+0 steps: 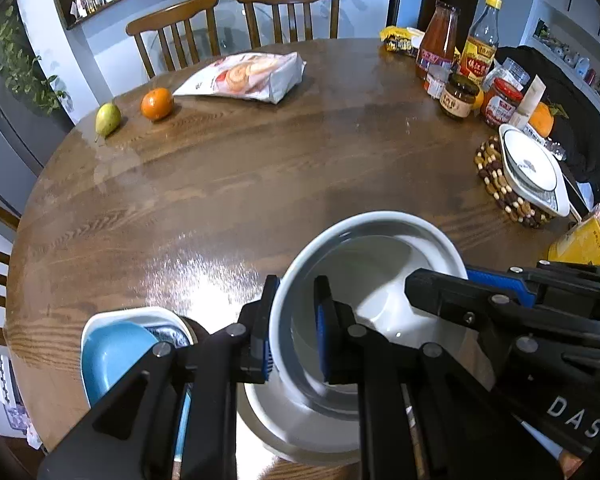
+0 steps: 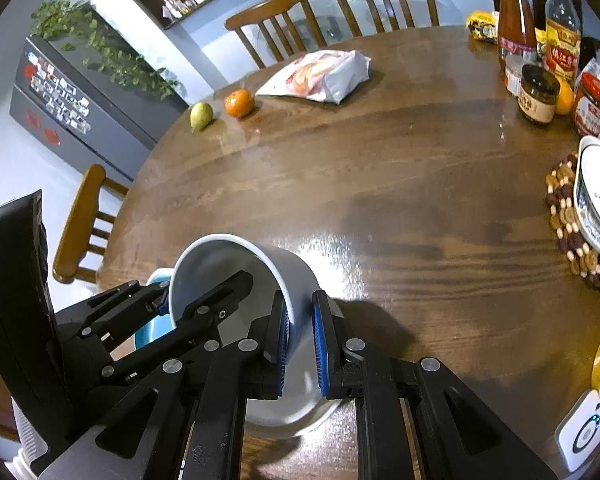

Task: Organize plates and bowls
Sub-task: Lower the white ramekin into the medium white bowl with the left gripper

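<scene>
A deep white bowl (image 1: pixel 372 264) is tilted above the wooden table (image 1: pixel 260 168) at the near edge. My left gripper (image 1: pixel 294 332) is shut on its left rim, one finger inside and one outside. My right gripper (image 2: pixel 300 336) is shut on its right rim (image 2: pixel 240 256); its fingers also show in the left wrist view (image 1: pixel 452 292). Under the bowl sits a second white dish (image 1: pixel 300 436). A blue bowl in a white dish (image 1: pixel 112 352) lies at near left. Stacked white plates (image 1: pixel 532 168) rest on a beaded trivet (image 1: pixel 496 184) at right.
A pear (image 1: pixel 108 118), an orange (image 1: pixel 157 103) and a snack bag (image 1: pixel 248 76) lie at the far left of the table. Bottles and jars (image 1: pixel 460 68) stand at the far right. Chairs stand behind. A yellow packet (image 1: pixel 588 240) sits at near right.
</scene>
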`<state>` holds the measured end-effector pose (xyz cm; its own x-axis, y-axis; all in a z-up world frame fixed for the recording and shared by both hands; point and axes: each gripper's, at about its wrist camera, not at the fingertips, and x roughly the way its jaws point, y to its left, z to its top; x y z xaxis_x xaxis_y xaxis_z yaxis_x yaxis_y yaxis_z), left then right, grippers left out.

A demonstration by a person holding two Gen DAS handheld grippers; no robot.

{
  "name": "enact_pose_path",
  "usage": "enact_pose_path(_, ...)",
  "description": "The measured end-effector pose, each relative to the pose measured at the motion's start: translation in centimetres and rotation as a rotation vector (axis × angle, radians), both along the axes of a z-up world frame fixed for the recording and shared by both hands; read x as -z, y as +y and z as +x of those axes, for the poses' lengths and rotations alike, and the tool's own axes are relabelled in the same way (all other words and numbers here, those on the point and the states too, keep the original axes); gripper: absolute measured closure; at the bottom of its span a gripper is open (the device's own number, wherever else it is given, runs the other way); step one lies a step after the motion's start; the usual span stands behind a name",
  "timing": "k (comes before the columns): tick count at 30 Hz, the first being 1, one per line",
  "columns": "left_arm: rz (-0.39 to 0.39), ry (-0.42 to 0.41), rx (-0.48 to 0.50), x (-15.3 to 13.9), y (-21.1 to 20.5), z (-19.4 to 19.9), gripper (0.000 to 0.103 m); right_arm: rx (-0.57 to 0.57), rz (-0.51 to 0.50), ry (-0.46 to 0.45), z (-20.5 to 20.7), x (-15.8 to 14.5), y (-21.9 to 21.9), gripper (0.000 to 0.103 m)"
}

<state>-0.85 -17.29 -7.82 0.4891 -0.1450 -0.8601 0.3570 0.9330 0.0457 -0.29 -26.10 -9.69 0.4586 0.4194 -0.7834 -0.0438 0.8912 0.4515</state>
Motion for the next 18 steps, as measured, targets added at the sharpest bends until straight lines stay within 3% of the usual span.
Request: enact_pose_path(18,0.016,0.114,-0.030,3.1,1.1,-1.3,0.088,-0.056,0.003,0.099,-1.1,3.0,1.4,0.089)
